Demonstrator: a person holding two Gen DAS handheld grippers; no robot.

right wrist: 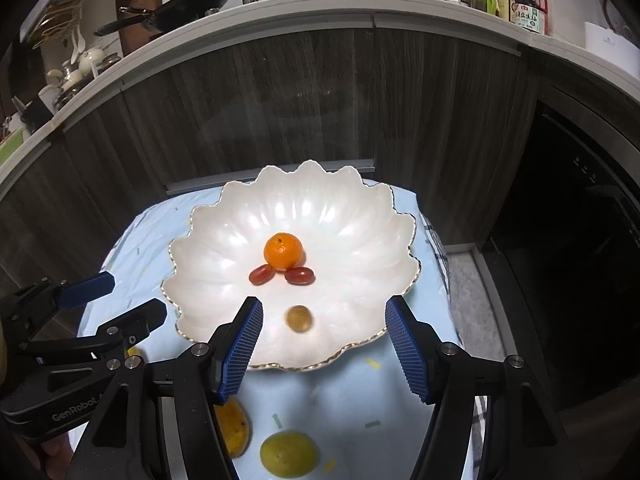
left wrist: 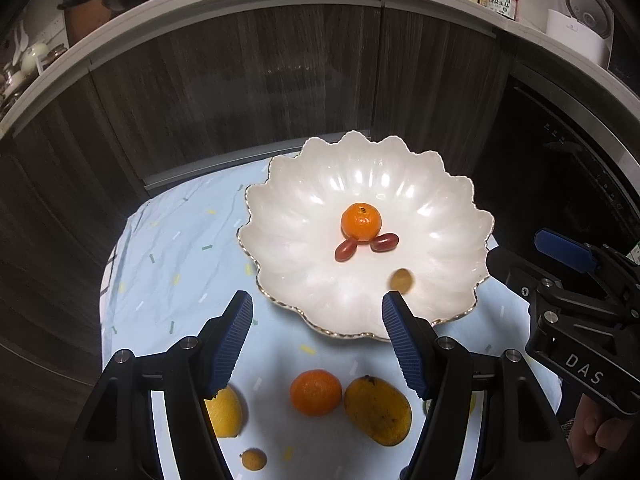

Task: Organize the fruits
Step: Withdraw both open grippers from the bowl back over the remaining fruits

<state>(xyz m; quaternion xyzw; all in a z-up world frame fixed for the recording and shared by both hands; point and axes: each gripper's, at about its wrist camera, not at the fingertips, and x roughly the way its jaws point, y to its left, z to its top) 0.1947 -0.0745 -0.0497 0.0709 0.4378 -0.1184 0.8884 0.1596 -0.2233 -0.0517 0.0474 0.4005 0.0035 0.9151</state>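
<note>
Lying loose in the near part of the bowl, a small brownish fruit shows blurred, just ahead of the right gripper and in line with the gap between its blue pads; nothing is between those jaws, which stand about half open and empty. Deeper in the bowl sit a mandarin and two red grapes, touching it on the near side. The left gripper is also parted and empty, hanging over the bowl's near rim. What remains lies on the worktop nearer the person — an orange, a mottled mango just beside it, a lemon partly behind the left finger, and a kumquat closest of all. The orange lies below and between the left jaws, so that hand looks the nearer one for it; a greenish citrus sits below the right gripper.
</note>
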